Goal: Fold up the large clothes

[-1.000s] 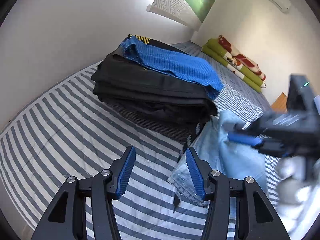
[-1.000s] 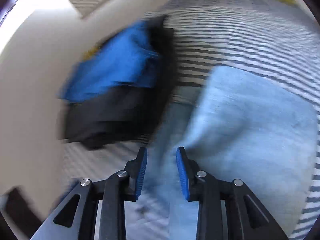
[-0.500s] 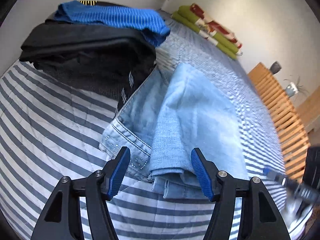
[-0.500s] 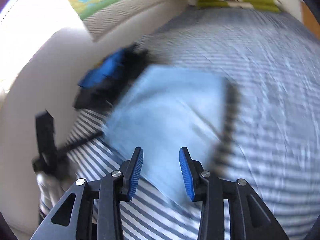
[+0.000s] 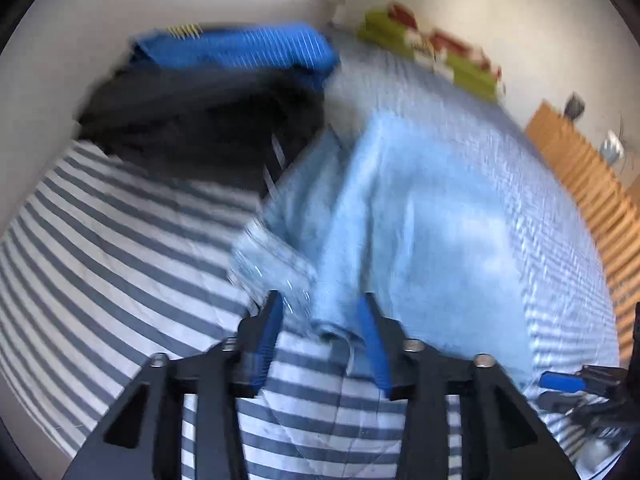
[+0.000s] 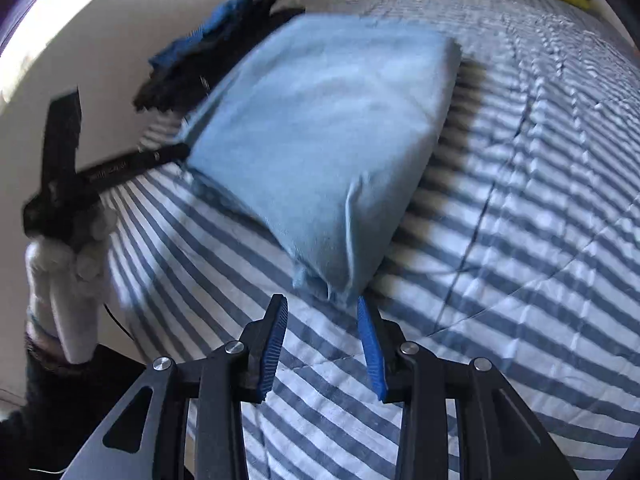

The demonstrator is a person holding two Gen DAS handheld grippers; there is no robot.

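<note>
Both wrist views look steeply down, close, sharing the folded jeans (image 5: pixel 432 232) on the striped bed (image 6: pixel 520 240)

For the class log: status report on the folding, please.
Left gripper just closing around jeans corner. Right gripper open at the near corner. Folded clothes pile touches the jeans' far edge.

a bed covered in a blue-and-white striped quilt (image 6: pixel 520 240) fills the lower and middle part of both views, its stitched seams showing on the right of the right wrist view. a plain pale wall (image 5: pixel 80 20) curves across the upper left of the left wrist view, brightly lit at upper left in the right wrist view. a folded green, red and white blanket (image 5: pixel 440 60) lies against the far wall, upper centre-right. a wooden slatted frame (image 5: pixel 592 184) runs down the right edge, small blurred items beyond its top end.
</note>
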